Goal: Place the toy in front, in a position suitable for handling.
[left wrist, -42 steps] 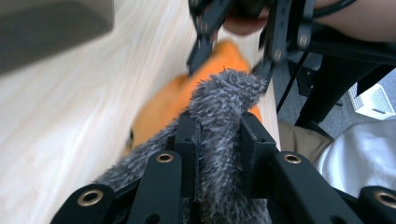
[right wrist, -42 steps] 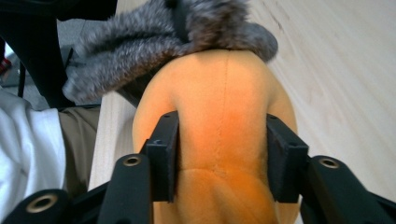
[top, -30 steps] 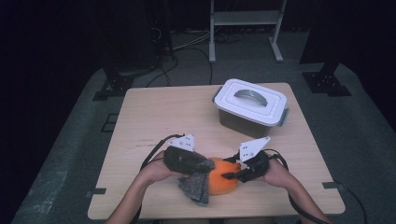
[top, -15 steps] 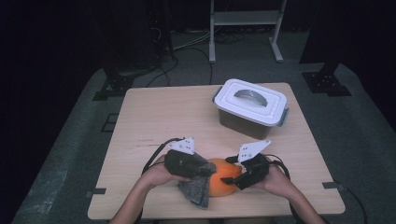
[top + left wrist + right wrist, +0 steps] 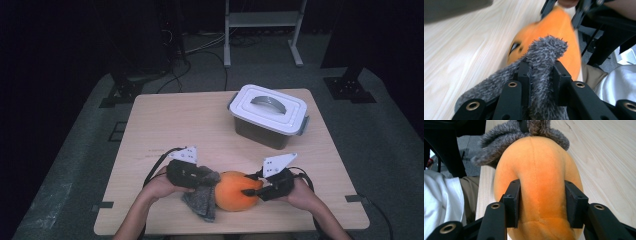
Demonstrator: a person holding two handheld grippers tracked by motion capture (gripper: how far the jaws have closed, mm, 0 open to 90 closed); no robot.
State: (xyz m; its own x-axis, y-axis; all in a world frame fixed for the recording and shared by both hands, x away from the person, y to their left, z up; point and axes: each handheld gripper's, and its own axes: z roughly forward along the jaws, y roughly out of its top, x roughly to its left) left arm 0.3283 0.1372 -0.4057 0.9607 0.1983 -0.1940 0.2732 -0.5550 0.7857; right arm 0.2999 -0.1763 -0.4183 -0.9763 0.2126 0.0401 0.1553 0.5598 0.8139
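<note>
The left gripper (image 5: 541, 75) pinches a grey furry cloth (image 5: 544, 57); the right gripper (image 5: 541, 202), jaws just closing, squeezes the orange plush toy (image 5: 539, 180), dented in its own view. From the high view, a lidded white container (image 5: 268, 115) sits at one o'clock on the table (image 5: 165, 125).

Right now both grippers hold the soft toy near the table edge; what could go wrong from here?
1. The left gripper pinches only the grey fur; a pull apart might strain the seam or let the fur slip out.
2. The right gripper has just been closing on the round orange body, which dents between its pads; it could squeeze out.
3. The toy lies close to the table's near edge, so it might fall off.
</note>
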